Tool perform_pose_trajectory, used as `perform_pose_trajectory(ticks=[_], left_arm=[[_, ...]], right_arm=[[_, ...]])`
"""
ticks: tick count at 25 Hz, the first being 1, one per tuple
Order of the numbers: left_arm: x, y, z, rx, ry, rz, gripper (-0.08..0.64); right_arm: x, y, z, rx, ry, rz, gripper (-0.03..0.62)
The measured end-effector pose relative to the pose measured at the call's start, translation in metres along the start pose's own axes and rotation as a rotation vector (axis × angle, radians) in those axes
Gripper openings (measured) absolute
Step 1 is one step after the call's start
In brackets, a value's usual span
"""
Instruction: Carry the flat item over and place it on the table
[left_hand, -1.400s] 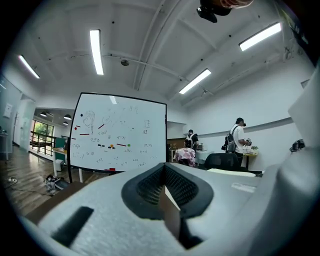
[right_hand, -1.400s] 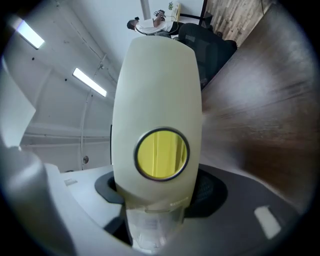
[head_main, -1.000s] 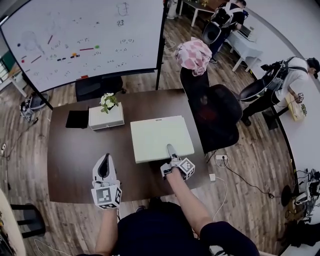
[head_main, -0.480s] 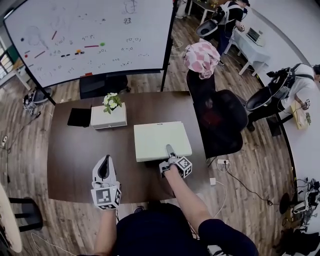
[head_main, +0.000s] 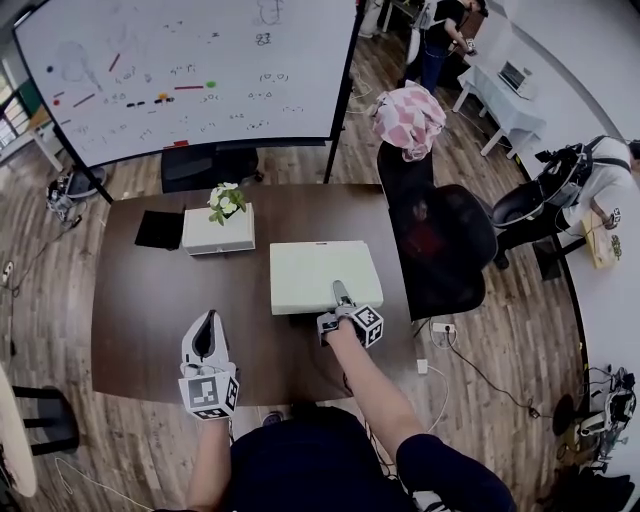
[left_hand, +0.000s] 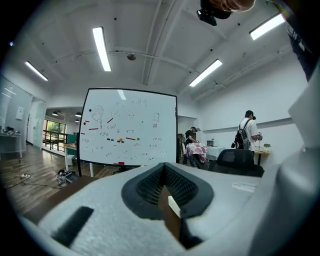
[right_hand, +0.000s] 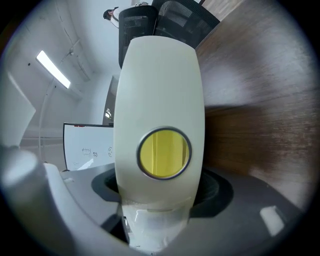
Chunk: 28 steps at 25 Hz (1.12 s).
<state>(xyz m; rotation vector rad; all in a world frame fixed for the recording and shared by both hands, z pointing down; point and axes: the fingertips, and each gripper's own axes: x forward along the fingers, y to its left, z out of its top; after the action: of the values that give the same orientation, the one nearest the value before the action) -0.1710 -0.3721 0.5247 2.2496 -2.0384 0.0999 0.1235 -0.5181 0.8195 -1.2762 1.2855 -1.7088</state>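
Now our board (head_main: 320, 270) lies flat on the desk (head_main: 150, 300), right of centre and close to the right edge. Our right gripper (head_main: 340, 292) sits at its front edge, jaws just opening, loose around the board. Our left gripper (head_main: 208, 325) hovers over the front left, jaws together, empty.
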Motion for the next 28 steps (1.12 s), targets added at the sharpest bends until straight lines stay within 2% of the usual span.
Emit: perform_pose_trajectory(ticks=[4, 6, 9, 12, 15, 19, 23, 25, 28], left_arm=[[-0.002, 0.003, 0.0, -0.008, -0.001, 0.005, -0.002], [-0.003, 0.004, -0.003, -0.016, 0.008, 0.008, -0.002], [-0.004, 0.008, -0.006, -0.023, 0.017, 0.018, -0.002], [-0.003, 0.01, -0.006, -0.026, 0.021, 0.023, -0.002], [-0.004, 0.008, -0.007, -0.026, 0.024, 0.024, -0.002], [-0.004, 0.004, -0.01, -0.025, 0.033, 0.019, -0.002], [-0.003, 0.0, -0.013, -0.027, 0.04, 0.012, -0.002], [-0.003, -0.002, -0.012, -0.028, 0.039, 0.009, -0.002], [-0.002, -0.003, -0.011, -0.026, 0.035, 0.006, -0.002]], right_arm=[[0.004, -0.003, 0.0, 0.039, -0.015, -0.04, 0.373], [0.003, -0.006, 0.001, 0.042, -0.023, -0.082, 0.462], [-0.003, -0.011, 0.0, 0.039, -0.032, -0.178, 0.54], [-0.011, -0.022, 0.004, 0.013, -0.052, -0.317, 0.601], [-0.015, -0.03, 0.009, -0.065, -0.039, -0.443, 0.606], [-0.014, -0.031, 0.012, -0.174, 0.03, -0.553, 0.606], [-0.012, -0.024, 0.018, -0.441, 0.111, -0.681, 0.606], [-0.012, -0.016, 0.017, -0.458, 0.11, -0.684, 0.606], [-0.009, -0.009, 0.012, -0.398, 0.102, -0.644, 0.606]])
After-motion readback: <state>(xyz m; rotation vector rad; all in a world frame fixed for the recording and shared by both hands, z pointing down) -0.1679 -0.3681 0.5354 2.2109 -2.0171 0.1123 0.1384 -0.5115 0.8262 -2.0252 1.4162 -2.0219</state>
